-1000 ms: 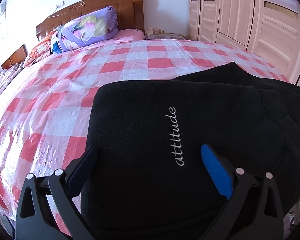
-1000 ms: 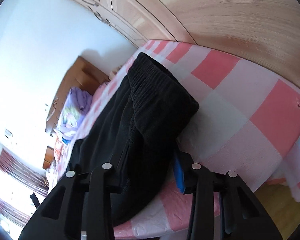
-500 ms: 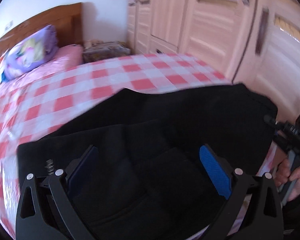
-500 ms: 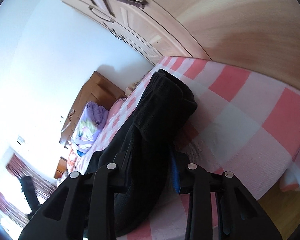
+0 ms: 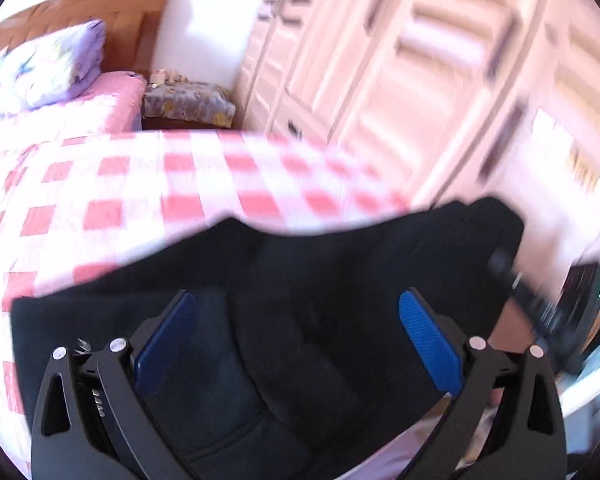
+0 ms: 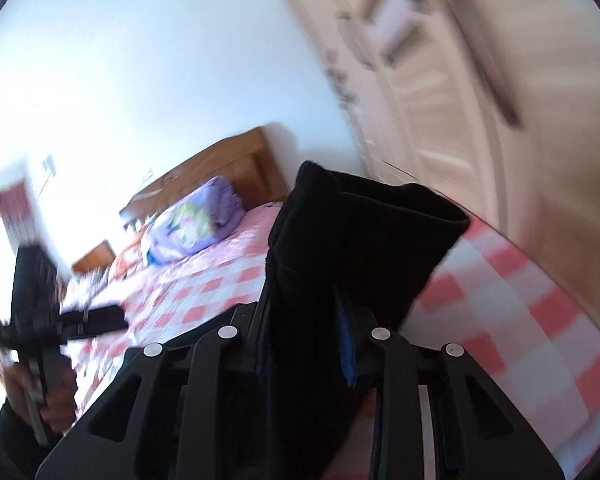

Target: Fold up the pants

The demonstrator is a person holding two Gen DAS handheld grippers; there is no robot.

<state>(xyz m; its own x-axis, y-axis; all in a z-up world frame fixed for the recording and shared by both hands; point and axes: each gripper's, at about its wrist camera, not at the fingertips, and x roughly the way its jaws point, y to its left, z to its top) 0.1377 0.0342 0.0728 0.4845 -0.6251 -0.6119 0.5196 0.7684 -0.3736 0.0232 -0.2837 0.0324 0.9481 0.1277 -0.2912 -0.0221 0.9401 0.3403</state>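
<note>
The black pants (image 5: 300,292) lie partly folded on the pink checked bed, near its foot edge. My left gripper (image 5: 298,336) hovers over them with its blue pads wide apart and nothing between them. My right gripper (image 6: 304,344) is shut on one end of the pants (image 6: 356,236) and holds that end lifted above the bed; the cloth stands up between the pads. The right gripper also shows blurred at the right of the left wrist view (image 5: 540,304), and the left gripper shows at the left of the right wrist view (image 6: 40,320).
The checked bedspread (image 5: 140,188) stretches toward a wooden headboard (image 5: 112,12) with a purple pillow (image 5: 40,68). A small covered nightstand (image 5: 188,104) stands beside the bed. Pale wardrobe doors (image 5: 420,72) line the right side, close to the bed's edge.
My right gripper has lifted its end of the pants off the bed and swung it up. My left gripper has turned right, away from the folded part with the lettering, still open.
</note>
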